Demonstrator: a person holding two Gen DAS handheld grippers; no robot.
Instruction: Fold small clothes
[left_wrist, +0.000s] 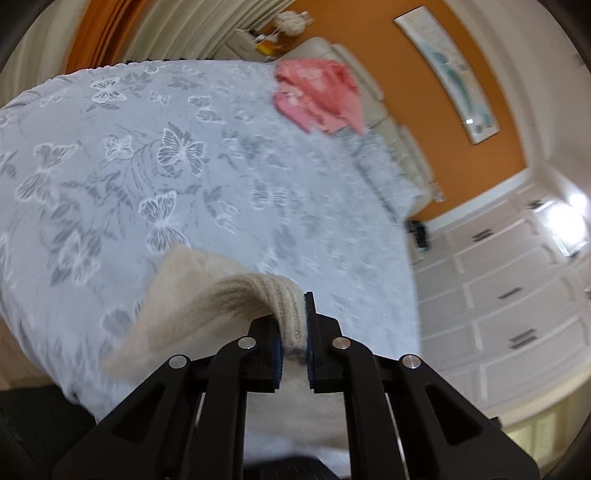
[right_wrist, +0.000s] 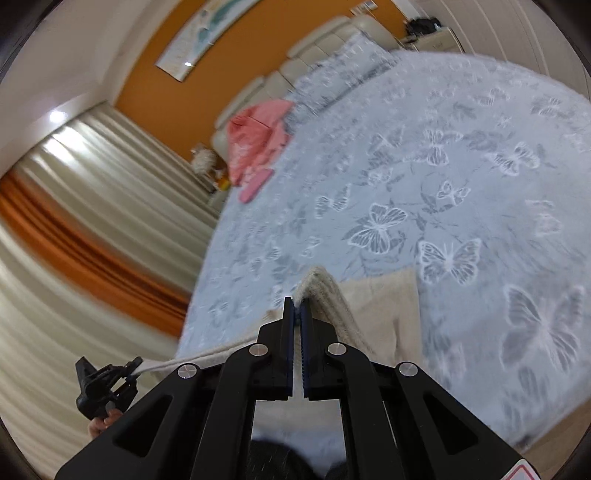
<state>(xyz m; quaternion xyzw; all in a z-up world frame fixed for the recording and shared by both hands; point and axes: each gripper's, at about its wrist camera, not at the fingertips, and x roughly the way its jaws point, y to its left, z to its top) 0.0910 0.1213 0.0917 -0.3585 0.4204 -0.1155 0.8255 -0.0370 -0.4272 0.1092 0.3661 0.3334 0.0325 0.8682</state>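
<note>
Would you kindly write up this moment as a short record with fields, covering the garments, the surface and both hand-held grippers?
surface: bed with a pale blue butterfly-print cover
garment in work: cream knit garment, ribbed edge lifted, the rest trailing onto the cover
left hand-held gripper: shut on the ribbed edge
right hand-held gripper: shut on the same ribbed edge
other garment: pink garment, crumpled, near the bed's far end, apart from the cream one
image quality: motion blur in both views
</note>
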